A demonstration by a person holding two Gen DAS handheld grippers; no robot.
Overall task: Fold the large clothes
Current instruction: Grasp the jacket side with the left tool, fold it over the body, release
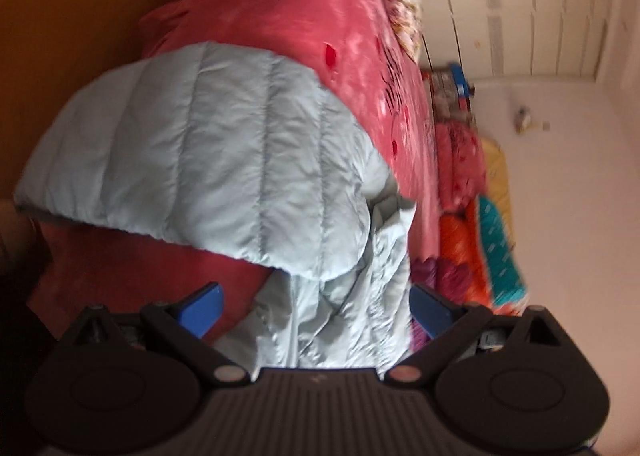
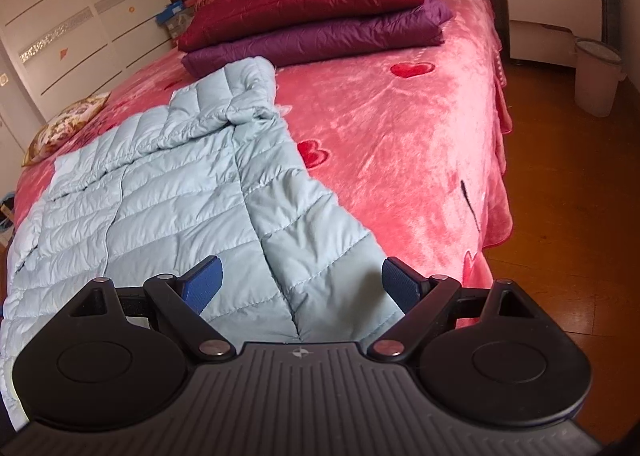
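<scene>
You're working the early fold on the pale blue puffer jacket (image 2: 168,195), which is lying spread on the pink bed blanket (image 2: 400,135). Your right hand-held gripper (image 2: 302,282) is hovering wide apart, holding nothing, right over the jacket's near hem. Your left hand-held gripper (image 1: 316,306) is also spread wide, with bunched jacket fabric (image 1: 224,159) sitting between the fingers, ungripped. Next you're likely needing to close both on an edge and carry it across. Folded quilts (image 2: 320,15) are sitting well apart at the bed's far end.
</scene>
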